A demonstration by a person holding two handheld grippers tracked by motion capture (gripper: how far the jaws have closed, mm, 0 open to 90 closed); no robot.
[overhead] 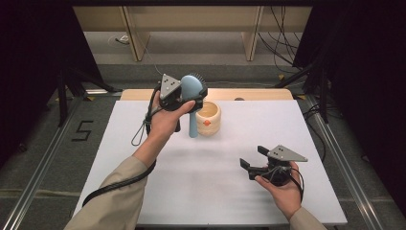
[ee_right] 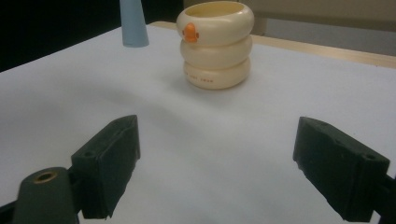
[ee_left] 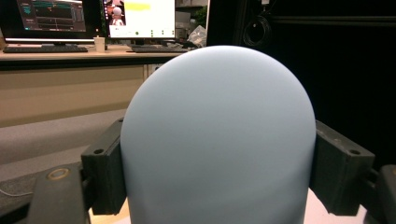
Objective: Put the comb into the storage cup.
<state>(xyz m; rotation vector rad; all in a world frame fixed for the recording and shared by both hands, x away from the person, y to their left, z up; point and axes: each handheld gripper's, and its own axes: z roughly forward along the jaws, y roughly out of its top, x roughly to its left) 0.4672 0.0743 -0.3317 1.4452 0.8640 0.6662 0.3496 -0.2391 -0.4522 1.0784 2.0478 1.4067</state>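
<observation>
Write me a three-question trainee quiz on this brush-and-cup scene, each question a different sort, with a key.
1. True or false: the left gripper is shut on the blue hairbrush.
2. Multiple choice: where does the brush's handle point? A) up B) down toward the table C) at the person
3. Fill in: the right gripper hovers with its jaws ____.

Key:
1. True; in the left gripper view its jaws clamp both sides of the brush head.
2. B; the handle tip hangs beside the cream ringed cup, not inside it.
3. Open; nothing lies between them in the right gripper view.
</observation>
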